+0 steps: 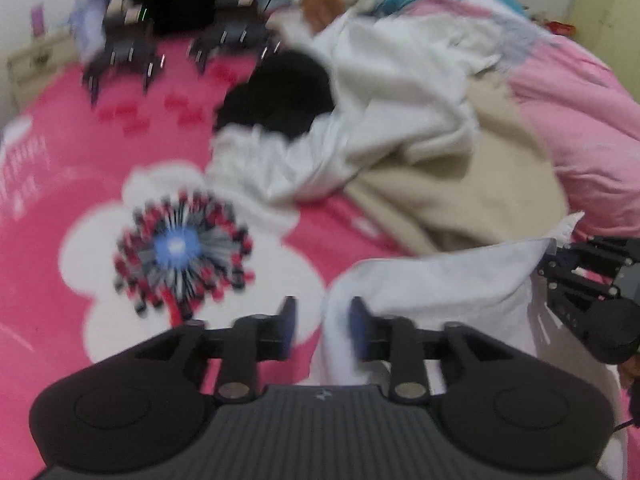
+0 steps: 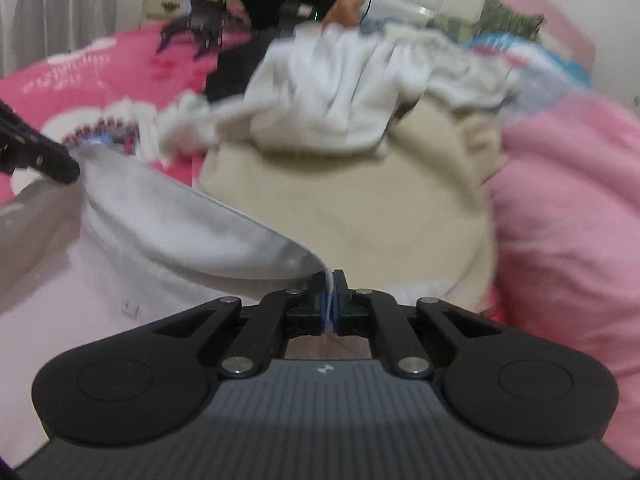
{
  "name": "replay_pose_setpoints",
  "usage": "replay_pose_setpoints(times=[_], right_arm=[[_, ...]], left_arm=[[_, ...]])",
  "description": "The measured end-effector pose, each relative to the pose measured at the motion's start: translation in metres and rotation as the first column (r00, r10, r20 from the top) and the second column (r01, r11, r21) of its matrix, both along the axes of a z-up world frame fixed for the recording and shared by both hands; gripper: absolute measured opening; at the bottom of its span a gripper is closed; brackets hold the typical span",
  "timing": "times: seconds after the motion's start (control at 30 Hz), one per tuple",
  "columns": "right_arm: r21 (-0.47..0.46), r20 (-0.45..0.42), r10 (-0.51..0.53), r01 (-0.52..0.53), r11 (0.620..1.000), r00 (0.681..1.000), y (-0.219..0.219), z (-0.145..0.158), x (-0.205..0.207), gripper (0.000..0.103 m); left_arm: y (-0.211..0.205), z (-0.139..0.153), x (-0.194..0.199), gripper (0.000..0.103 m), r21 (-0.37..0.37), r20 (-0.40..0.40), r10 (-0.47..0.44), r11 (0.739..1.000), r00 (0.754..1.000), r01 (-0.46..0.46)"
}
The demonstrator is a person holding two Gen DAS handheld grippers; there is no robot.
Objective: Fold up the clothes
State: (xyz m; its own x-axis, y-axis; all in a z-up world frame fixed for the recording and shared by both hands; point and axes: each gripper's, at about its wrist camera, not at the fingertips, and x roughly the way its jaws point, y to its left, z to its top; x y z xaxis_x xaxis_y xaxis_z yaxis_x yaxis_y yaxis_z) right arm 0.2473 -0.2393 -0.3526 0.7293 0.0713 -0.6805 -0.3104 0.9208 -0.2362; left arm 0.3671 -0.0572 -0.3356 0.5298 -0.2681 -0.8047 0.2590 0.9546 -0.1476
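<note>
My right hand-held gripper pinches the white garment edge, lower centre, to lift it off the bed; left hand-held gripper w/ jaws apart, cloth between.

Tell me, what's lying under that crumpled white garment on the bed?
A beige garment lies under the white garment, with the pink flowered blanket beneath. Anything deeper is covered.

Pink flowered bedspread — cream nightstand beyond
</note>
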Motion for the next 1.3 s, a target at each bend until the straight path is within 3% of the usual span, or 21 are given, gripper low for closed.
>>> replay_pose_setpoints(times=[0.1,0.23,0.33,0.37,0.5,0.7,0.8,0.9,1.1,1.3], right_arm=[[-0.009,0.007,-0.010,0.010,1.000,1.000,0.003,-0.008,0.005,0.006],[0.030,0.021,-0.058,0.057,0.998,0.998,-0.005,0.000,0.009,0.032],[0.152,0.035,-0.109,0.102,0.983,0.993,-0.026,0.018,0.005,0.053],[0.195,0.036,-0.128,0.119,0.973,0.991,-0.034,0.025,0.001,0.054],[0.353,0.025,-0.204,0.182,0.918,0.979,-0.057,0.052,-0.021,0.055],[0.506,-0.016,-0.200,0.180,0.844,0.980,-0.057,0.083,-0.067,0.055],[0.539,-0.056,-0.153,0.159,0.827,0.987,-0.041,0.094,-0.087,0.055],[0.562,-0.099,-0.090,0.130,0.817,0.991,-0.019,0.103,-0.108,0.055],[0.555,-0.211,0.056,0.072,0.828,0.976,0.040,0.097,-0.143,0.055],[0.508,-0.333,0.153,0.040,0.861,0.930,0.096,0.076,-0.166,0.052]], left_arm=[[0.020,-0.008,0.005,0.048,-0.109,-0.047,0.071,0.991,0.996,-0.076],[0.055,0.013,0.003,0.055,-0.281,-0.069,0.169,0.942,0.983,-0.181],[0.082,0.033,-0.007,0.057,-0.362,-0.063,0.219,0.904,0.974,-0.227],[0.090,0.041,-0.012,0.057,-0.377,-0.058,0.230,0.896,0.972,-0.234],[0.125,0.074,-0.042,0.057,-0.412,-0.040,0.269,0.873,0.962,-0.261],[0.191,0.121,-0.112,0.057,-0.419,-0.048,0.344,0.845,0.938,-0.332],[0.222,0.147,-0.145,0.057,-0.388,-0.050,0.359,0.853,0.932,-0.349],[0.244,0.169,-0.175,0.058,-0.347,-0.048,0.333,0.879,0.942,-0.328],[0.241,0.128,-0.214,0.060,-0.357,-0.180,0.252,0.884,0.951,-0.301],[0.226,0.073,-0.250,0.053,-0.368,-0.313,0.150,0.891,0.938,-0.265]])
